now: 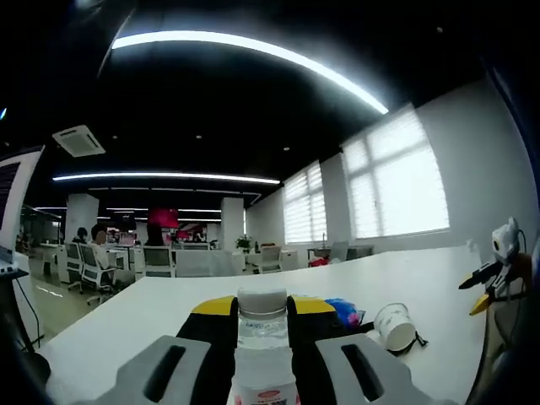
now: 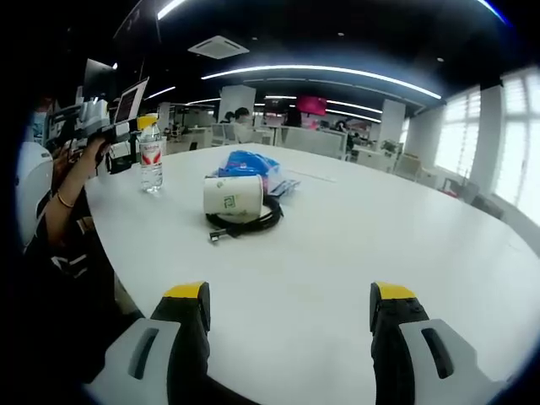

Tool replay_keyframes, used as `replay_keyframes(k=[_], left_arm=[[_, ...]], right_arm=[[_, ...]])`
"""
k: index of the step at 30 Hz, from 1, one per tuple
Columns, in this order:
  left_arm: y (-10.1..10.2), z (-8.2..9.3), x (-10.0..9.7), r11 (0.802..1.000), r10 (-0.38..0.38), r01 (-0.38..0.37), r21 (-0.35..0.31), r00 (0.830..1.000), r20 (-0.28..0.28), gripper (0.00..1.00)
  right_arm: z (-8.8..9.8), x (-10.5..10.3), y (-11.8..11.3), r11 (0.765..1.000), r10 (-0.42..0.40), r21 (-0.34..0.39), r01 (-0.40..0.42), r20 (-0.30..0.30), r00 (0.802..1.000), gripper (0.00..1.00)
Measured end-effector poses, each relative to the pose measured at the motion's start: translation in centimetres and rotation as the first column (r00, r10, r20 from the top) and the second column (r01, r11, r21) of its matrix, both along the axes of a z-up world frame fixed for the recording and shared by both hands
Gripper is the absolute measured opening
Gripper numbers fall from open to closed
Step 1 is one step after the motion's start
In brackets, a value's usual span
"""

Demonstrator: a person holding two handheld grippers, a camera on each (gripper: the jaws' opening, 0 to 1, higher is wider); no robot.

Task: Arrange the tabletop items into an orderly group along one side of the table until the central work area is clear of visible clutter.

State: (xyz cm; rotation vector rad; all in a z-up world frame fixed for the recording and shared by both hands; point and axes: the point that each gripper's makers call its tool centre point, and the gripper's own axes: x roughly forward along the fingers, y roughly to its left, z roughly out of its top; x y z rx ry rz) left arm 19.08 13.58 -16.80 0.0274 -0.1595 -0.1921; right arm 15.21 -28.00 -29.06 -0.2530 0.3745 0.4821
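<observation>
A clear water bottle with a white cap and a red label stands between the jaws of my left gripper, which is shut on it. In the right gripper view the same bottle stands upright near the table's left edge, held by the left gripper. A paper cup lies on its side on a coiled black cable, with a blue bag behind it. My right gripper is open over bare table, well short of the cup. The cup, blue bag and right gripper also appear in the left gripper view.
The large white table curves away with wide bare room to the right. A person's hand holds the left gripper at the left edge. Office desks, chairs and seated people stand beyond the table.
</observation>
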Motion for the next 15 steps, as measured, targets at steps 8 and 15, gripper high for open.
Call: replay_keyframes(k=[8, 15], left_arm=[[0.15, 0.06, 0.2, 0.999, -0.032, 0.031, 0.028, 0.999, 0.032, 0.21], [0.34, 0.25, 0.53, 0.996, -0.086, 0.085, 0.021, 0.996, 0.029, 0.22]], right_arm=[[-0.03, -0.09, 0.09, 1.0, 0.002, 0.002, -0.002, -0.001, 1.0, 0.76], [0.1, -0.2, -0.2, 1.0, -0.01, 0.002, 0.01, 0.005, 1.0, 0.77]])
